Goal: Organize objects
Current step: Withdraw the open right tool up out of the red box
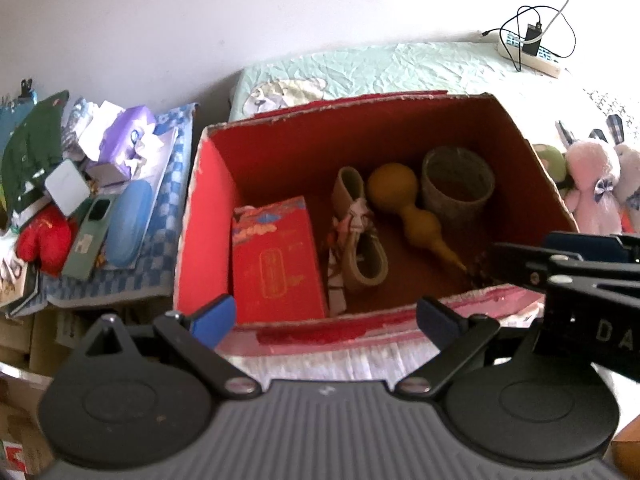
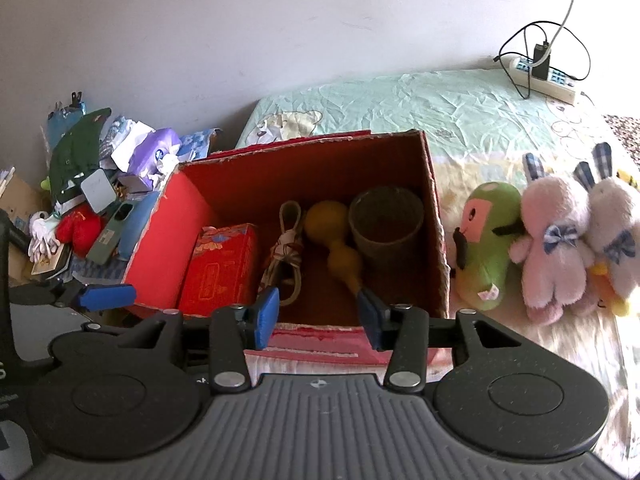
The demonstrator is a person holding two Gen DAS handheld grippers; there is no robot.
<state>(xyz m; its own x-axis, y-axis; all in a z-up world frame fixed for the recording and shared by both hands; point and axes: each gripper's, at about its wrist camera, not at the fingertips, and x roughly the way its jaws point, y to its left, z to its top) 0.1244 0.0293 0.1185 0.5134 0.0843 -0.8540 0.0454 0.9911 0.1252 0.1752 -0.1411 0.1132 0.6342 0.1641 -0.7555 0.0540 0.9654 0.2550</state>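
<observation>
The left gripper (image 1: pixel 324 316) and right gripper (image 2: pixel 318 314) are hanging spread and empty over the open red cardboard box (image 1: pixel 208 216) (its yellow gourd (image 2: pixel 334 242) apparently already sorted).

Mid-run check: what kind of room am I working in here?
Most likely a bedroom. The red cardboard box sits on a bed with a pale green quilted cover, pink plush rabbits lie beside it, and a white power strip rests near the wall.
</observation>
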